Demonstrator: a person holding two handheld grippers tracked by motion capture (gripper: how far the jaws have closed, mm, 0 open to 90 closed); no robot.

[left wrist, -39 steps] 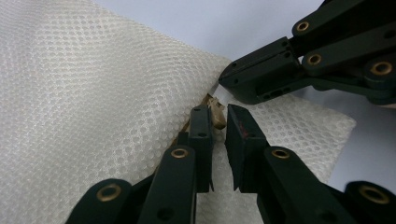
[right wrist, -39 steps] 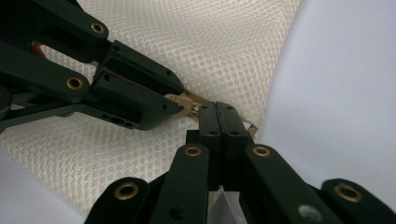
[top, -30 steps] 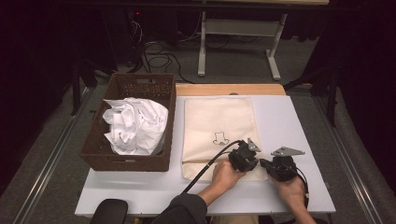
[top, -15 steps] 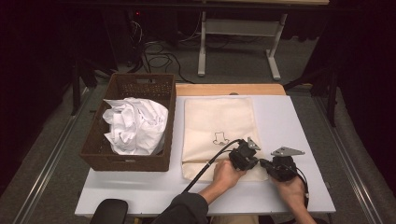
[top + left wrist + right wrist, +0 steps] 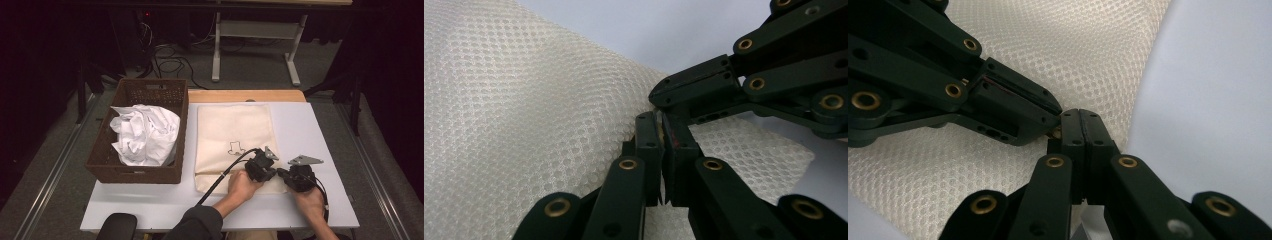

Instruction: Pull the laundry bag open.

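Note:
A cream mesh cloth bag [image 5: 232, 130] with a small dark drawing lies flat on the white table [image 5: 310, 130]. Both grippers meet tip to tip at its near right corner. My left gripper [image 5: 274, 172] [image 5: 659, 120] has its jaws shut, with a sliver of the cream fabric [image 5: 524, 115] pinched between the pads. My right gripper [image 5: 281, 174] [image 5: 1079, 114] is shut on the cloth's edge [image 5: 1068, 55] right beside it. In each gripper view the other gripper's jaw tips almost touch mine. A hand holds each gripper from the near side.
A brown wicker basket [image 5: 135, 174] stands at the left of the table with crumpled white cloth [image 5: 145, 132] in it. A wooden strip [image 5: 245, 95] runs along the far edge. Bare white table [image 5: 150, 205] lies to the near left and right of the bag.

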